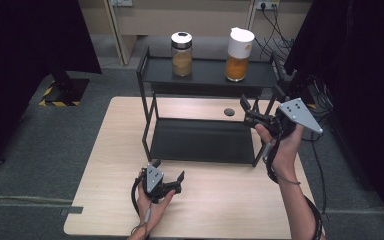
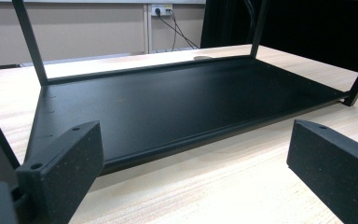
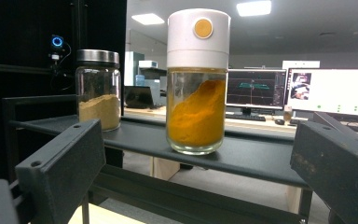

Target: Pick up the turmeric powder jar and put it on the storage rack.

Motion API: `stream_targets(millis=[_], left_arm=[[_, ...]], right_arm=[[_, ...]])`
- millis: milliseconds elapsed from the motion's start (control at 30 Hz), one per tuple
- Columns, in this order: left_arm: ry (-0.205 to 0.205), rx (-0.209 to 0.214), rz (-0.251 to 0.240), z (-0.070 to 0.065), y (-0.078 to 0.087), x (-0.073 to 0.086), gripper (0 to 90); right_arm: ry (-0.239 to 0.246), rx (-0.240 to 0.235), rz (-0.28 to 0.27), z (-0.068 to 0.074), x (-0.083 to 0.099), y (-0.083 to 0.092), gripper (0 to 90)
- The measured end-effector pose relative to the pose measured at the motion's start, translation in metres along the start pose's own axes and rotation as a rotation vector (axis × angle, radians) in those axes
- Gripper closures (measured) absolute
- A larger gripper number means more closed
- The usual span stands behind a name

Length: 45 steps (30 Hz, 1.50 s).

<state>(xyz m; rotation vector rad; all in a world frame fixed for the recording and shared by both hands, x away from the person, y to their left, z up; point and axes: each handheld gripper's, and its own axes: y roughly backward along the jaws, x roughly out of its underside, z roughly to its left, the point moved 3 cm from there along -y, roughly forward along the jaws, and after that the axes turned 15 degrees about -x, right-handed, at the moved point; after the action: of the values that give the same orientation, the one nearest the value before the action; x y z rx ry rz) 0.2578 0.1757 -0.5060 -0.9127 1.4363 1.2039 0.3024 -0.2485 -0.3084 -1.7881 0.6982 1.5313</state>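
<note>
**Right gripper faces the orange jar on the rack**

Right gripper (image 1: 249, 111), jaws spread wide and empty, hangs at the rack's right end, level with the top shelf and aimed at the orange jar (image 3: 197, 81). That white-capped jar stands upright near the right end of the shelf (image 1: 205, 74); the brown jar (image 1: 181, 54), metal-lidded, stands well apart toward the left end. Left gripper (image 1: 169, 181) rests low near the table's front edge, jaws likewise parted and empty, looking at the lower shelf (image 2: 177, 102). Rack (image 1: 146, 107) sits at the back of the pale wood table (image 1: 105, 165). Around it lie grey carpet, black curtains and wall sockets; monitors glow beyond the shelf in the right gripper view.
</note>
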Motion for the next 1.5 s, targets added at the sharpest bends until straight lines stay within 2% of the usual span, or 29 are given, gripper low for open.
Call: stream_targets(millis=[733,1500], left_arm=[[0.015,-0.012,0.005,-0.001,0.000,0.000,2.8],[0.012,-0.015,-0.005,-0.001,0.001,0.001,2.8]], right_arm=[[-0.035,-0.012,-0.012,0.002,0.025,0.023,3.3],[-0.043,-0.045,0.035,0.009,0.052,0.041,3.4]])
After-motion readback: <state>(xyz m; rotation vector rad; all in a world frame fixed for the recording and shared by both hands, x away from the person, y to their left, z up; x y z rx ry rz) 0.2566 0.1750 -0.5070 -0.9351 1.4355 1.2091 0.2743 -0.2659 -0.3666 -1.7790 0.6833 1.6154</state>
